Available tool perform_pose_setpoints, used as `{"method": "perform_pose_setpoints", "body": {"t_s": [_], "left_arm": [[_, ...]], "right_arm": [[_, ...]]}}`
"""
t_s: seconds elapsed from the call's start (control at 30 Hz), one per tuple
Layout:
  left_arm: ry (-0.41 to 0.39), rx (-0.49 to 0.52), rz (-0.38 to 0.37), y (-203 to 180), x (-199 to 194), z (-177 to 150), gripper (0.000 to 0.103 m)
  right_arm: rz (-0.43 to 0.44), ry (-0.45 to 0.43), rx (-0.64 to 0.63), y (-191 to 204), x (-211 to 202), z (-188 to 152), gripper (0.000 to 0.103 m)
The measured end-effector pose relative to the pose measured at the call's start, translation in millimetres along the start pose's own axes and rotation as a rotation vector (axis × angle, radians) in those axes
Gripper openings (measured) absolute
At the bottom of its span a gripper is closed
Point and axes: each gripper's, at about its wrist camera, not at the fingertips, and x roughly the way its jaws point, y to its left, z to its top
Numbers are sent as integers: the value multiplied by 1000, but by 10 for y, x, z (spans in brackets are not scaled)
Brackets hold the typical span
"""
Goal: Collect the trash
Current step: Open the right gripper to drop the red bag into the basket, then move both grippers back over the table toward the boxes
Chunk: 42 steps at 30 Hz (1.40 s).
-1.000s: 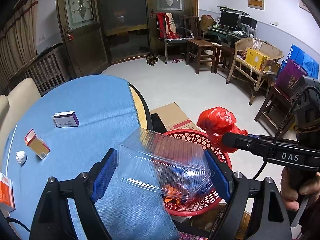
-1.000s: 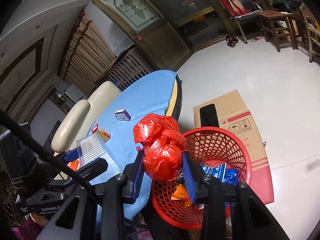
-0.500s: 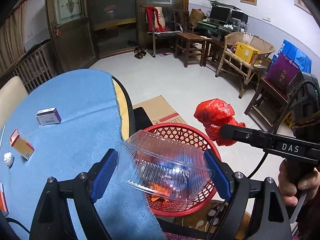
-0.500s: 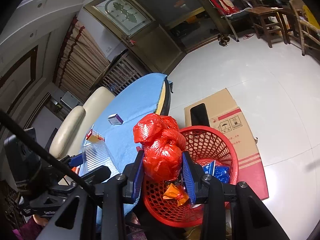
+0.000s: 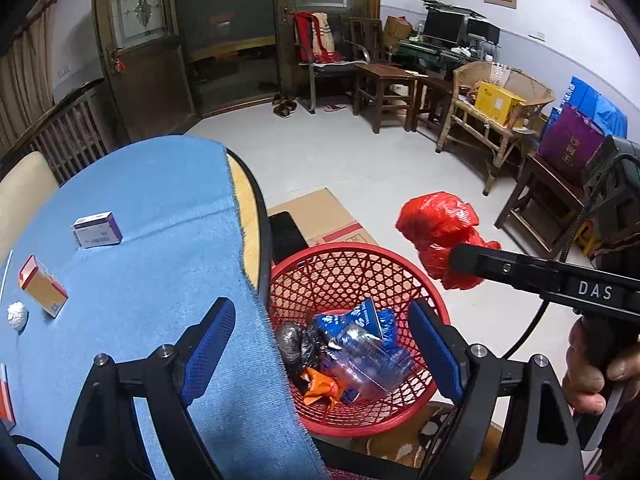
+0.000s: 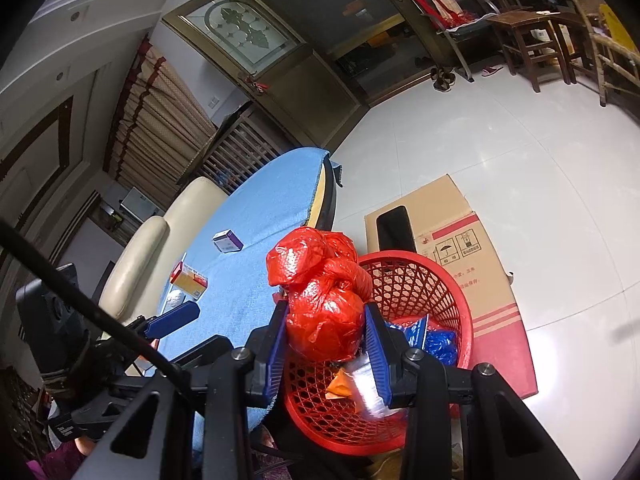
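Over the red basket, the left gripper hangs with jaws spread and nothing between them; a clear plastic box lies inside among blue wrappers. At two o'clock from the basket in the left view, the right gripper pinches a red plastic bag. On the blue tablecloth, toward nine o'clock, lie small cartons.
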Motion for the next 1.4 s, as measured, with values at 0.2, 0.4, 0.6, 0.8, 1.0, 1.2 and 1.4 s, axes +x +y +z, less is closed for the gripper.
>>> {"method": "perform_pose_setpoints", "body": {"t_s": [0.2, 0.4, 0.6, 0.8, 1.0, 1.2, 1.4], "left_arm": [[16, -33, 67, 99, -22, -59, 88], [3, -51, 124, 206, -92, -95, 88], [15, -58, 127, 234, -87, -135, 88], [15, -69, 143, 272, -90, -165, 88], [16, -90, 156, 340, -111, -206, 88], [9, -112, 150, 428, -179, -280, 88], [-10, -138, 126, 491, -348, -387, 88]], "right_arm": [[-5, 5, 1, 13, 13, -9, 39], [-13, 16, -20, 120, 60, -22, 40], [-42, 39, -33, 181, 138, -78, 43], [-58, 83, 29, 108, 229, -105, 62], [-69, 76, 8, 174, 223, -109, 62], [-58, 68, -17, 292, 210, -108, 62], [-42, 51, -38, 444, 179, -97, 62]]}}
